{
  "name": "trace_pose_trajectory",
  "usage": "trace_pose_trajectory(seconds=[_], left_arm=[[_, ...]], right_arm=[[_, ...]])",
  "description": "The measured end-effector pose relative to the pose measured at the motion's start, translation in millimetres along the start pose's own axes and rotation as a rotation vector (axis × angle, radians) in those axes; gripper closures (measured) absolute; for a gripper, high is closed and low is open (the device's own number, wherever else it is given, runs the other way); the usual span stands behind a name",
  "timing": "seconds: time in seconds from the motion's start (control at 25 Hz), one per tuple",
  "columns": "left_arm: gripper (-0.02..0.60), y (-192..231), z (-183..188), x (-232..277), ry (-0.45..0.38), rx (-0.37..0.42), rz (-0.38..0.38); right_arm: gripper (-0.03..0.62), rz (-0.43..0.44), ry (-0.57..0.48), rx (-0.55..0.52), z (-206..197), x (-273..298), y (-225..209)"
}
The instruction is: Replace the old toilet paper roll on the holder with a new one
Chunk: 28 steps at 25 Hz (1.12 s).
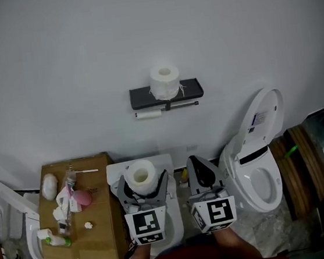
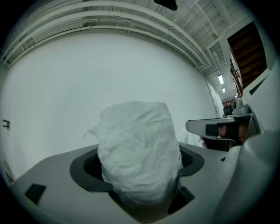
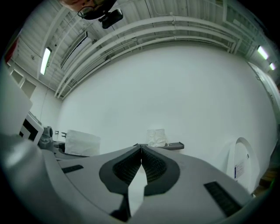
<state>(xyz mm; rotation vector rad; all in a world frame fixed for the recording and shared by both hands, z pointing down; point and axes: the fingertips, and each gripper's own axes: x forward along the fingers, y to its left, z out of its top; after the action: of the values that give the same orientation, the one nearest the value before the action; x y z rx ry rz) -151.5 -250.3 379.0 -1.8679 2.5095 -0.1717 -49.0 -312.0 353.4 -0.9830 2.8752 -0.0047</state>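
A new roll (image 2: 138, 153) of toilet paper is being pinched between the jaws of the left gripper (image 2: 138, 165). The roll is being kept standing on its end, with its hole facing up. The jaws of the right gripper (image 3: 141, 148) are being pressed together, and nothing is being held between them.

Farther off on the white wall, a fat roll (image 1: 164, 81) is being carried on top of the black holder (image 1: 192, 88). A thin old roll (image 1: 148, 114) is being held on the bar (image 1: 182, 105) just under the shelf.

On the left, small things are being kept on top of a cardboard box (image 1: 100, 245): a white pouch (image 1: 49, 185), a pink thing (image 1: 82, 197) and a small bottle (image 1: 55, 240). On the right, a toilet (image 1: 255, 170) is being left open, with its lid (image 1: 264, 113) up.

Both grippers are being held level and side by side. They are being pointed at the wall, well apart from the holder.
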Motion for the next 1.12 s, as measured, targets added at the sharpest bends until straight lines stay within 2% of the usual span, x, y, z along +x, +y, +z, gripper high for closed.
trace_pose_trajectory(seconds=[0.24, 0.48, 0.8, 0.92, 1.04, 1.08, 1.12], left_arm=[[0.14, 25, -5, 26, 0.004, -0.021, 0.0], [0.14, 41, -12, 69, 0.018, -0.023, 0.012], [0.14, 66, -17, 129, 0.039, -0.016, 0.054], [0.14, 78, -19, 144, 0.048, -0.014, 0.071], [0.14, 91, -22, 157, 0.061, -0.006, 0.089], [0.14, 97, -23, 160, 0.067, 0.0, 0.098], [0.14, 101, -24, 163, 0.071, 0.006, 0.107]], right_arm=[[0.576, -0.003, 0.019, 0.002, -10, 38, 4], [0.576, 0.035, 0.042, 0.007, -24, 91, -2], [0.574, 0.072, 0.103, 0.071, -54, 163, -18], [0.574, 0.117, 0.117, 0.174, -67, 186, -17], [0.569, 0.18, 0.11, 0.366, -82, 208, -13], [0.548, 0.207, 0.11, 0.451, -87, 216, -11], [0.471, 0.236, 0.112, 0.55, -93, 223, -9]])
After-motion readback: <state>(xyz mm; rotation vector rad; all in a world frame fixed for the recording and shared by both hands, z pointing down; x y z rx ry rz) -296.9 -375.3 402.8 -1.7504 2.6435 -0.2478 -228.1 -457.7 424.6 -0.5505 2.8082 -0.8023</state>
